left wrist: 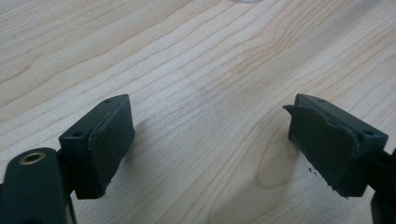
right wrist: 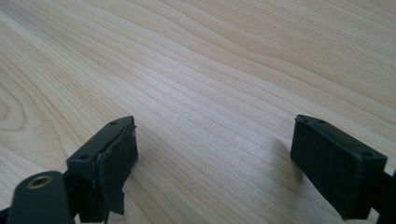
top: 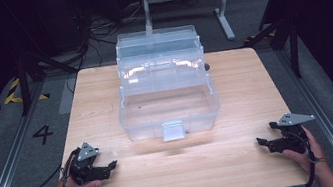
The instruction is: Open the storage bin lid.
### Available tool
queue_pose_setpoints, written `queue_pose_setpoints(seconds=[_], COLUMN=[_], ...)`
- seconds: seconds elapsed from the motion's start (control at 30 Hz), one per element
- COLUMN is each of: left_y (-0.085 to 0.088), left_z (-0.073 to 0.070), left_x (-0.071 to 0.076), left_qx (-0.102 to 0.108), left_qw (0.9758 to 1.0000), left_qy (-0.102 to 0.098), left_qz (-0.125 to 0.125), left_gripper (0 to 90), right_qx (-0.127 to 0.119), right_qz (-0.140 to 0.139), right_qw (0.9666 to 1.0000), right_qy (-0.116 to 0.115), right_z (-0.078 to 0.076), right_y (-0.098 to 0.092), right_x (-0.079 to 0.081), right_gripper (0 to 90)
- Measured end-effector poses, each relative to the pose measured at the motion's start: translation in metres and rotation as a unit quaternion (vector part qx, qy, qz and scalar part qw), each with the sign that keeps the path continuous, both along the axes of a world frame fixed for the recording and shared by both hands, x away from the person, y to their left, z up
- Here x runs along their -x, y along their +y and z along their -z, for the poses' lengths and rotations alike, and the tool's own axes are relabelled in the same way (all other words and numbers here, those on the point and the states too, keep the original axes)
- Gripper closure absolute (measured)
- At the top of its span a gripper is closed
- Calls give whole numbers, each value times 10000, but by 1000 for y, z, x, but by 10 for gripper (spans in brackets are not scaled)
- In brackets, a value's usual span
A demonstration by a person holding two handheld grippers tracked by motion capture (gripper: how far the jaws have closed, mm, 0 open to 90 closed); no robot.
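Left tool (top: 113,164) and right tool (top: 259,141) spread, empty; clear box (top: 169,108) between, farther up the table (top: 248,171).

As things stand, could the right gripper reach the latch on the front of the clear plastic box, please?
Probably yes: the right gripper rests open on the table, and only bare wood lies between it and the latch on the box.

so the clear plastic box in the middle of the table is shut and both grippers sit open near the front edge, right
Not quite: the clear plastic box stands open, its tiers folded back, as the high view shows. The rest holds: it sits mid-table, and the left gripper and right gripper are open near the front edge.
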State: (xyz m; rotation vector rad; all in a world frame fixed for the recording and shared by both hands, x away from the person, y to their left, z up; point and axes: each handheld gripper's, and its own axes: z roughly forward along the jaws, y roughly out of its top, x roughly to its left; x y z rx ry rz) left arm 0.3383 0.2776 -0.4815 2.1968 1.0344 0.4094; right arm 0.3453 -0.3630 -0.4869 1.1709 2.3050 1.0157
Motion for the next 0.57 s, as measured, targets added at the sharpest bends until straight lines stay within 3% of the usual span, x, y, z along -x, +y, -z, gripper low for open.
queue_pose_setpoints(seconds=[0.3,0.57], left_y=[-2,-3], left_z=[0,0], left_x=[-1,-2], left_qx=[-26,16], left_qw=[9999,9999], left_qy=[33,24], left_qz=[-102,-160], left_gripper=[146,146], right_qx=[4,44], right_qz=[50,218], right_qw=[10000,9997], right_qy=[13,75], right_z=[0,1], right_y=[0,1], right_x=[0,-2], right_gripper=[136,65])
